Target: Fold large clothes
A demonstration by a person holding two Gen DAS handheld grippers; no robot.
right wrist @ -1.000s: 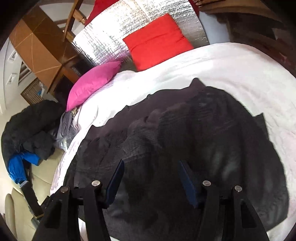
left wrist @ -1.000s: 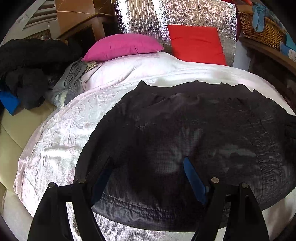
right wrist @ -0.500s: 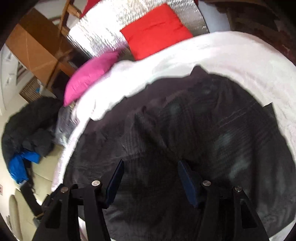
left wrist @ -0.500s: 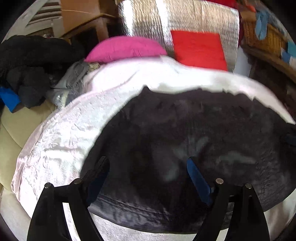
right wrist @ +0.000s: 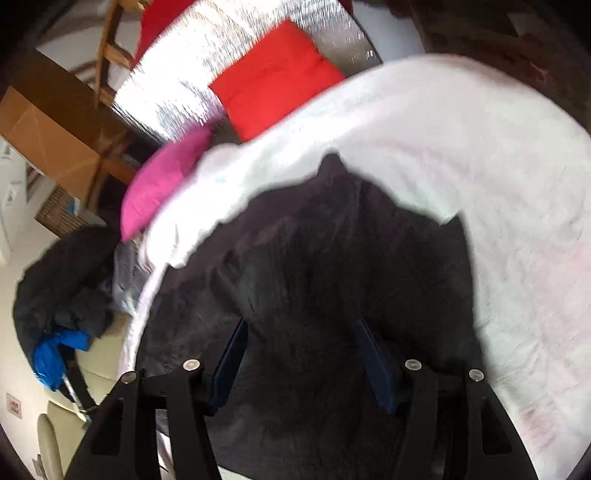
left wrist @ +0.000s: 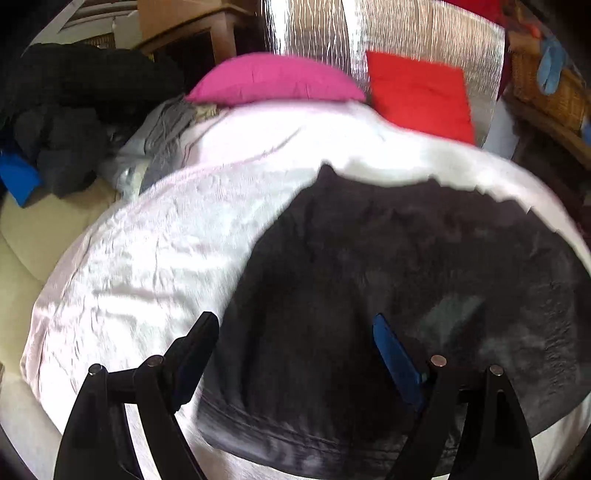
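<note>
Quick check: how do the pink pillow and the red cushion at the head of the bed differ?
The pink pillow is rounded and lies flat, while the red cushion is square and leans up against the silver panel. In the left wrist view the pink pillow sits left of the red cushion. Both sit past the dark garment, and neither touches it.

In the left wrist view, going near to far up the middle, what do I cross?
Left gripper → black garment → white bed cover → pink pillow → silver quilted panel.
</note>
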